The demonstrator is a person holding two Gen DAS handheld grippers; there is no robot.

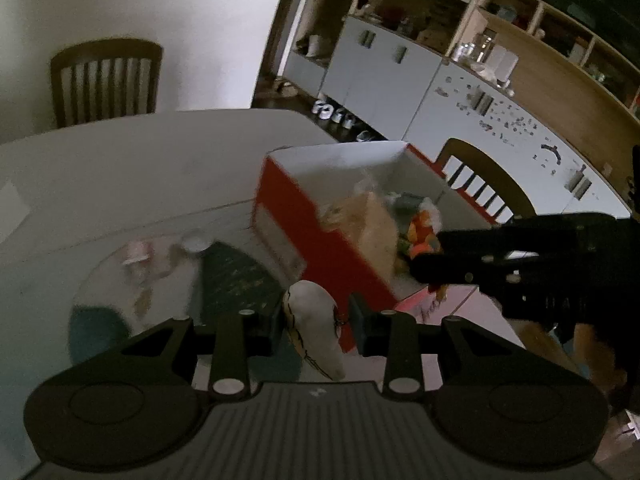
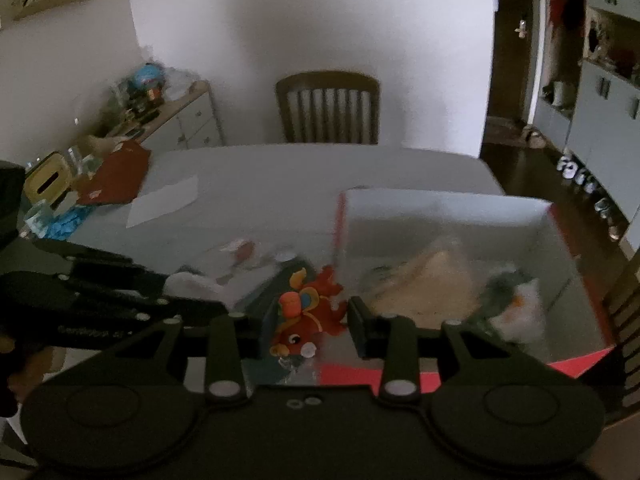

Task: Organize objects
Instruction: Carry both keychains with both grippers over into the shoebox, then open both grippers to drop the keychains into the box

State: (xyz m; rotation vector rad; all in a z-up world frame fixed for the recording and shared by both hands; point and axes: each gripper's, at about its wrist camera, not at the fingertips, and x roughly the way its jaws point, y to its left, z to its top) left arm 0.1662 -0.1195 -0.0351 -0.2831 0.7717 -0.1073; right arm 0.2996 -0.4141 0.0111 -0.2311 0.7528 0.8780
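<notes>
Here, both grippers carry soft toys toward the red-and-white box (image 2: 440,216) on the table (image 1: 120,168).

The left gripper (image 1: 316,326) is clenched on a white plush (image 1: 316,332) marked with thin dark lines, held just outside the box's near red wall. The right gripper (image 2: 308,330) grasps a red-orange dragon toy (image 2: 306,316) above the box's near-left corner. The step in hand looks like dropping off; next, each toy needs carrying over the rim before release, clear of the bagged beige item (image 2: 424,280) and white-and-green plush (image 2: 516,304) already inside.

Left gripper (image 1: 315,322) fingers (image 1: 270,322) clamp white plush toy (image 1: 314,328) beside red box (image 1: 288,216) on table (image 1: 120,168).
</notes>
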